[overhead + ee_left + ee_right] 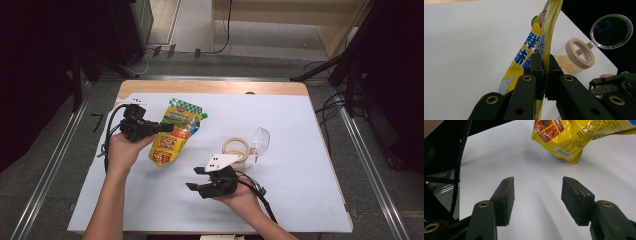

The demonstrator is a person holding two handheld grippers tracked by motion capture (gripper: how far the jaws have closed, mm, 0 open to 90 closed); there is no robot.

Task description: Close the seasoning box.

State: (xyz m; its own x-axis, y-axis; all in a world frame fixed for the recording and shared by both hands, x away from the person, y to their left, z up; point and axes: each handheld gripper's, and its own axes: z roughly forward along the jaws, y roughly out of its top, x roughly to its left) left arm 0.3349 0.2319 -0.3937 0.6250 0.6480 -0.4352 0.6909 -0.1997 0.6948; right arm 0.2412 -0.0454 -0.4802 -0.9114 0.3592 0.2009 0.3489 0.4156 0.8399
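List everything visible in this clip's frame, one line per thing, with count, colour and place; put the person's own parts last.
Pouch: 1, yellow with green top and a green cap, left of table centre, clamped at its edge by the left gripper.
Jar: 1, clear with a beige rim, tan powder inside, right of centre, open.
Lid: 1, clear, hinged to the jar's rim, flipped open to the right.
Table: 1, white top with a wooden edge.
Left gripper: 1, black, shut on the pouch.
Right gripper: 1, black with a grey plate, open over bare table near the front.
Hands: 2, one on each gripper, forearms entering from the bottom.
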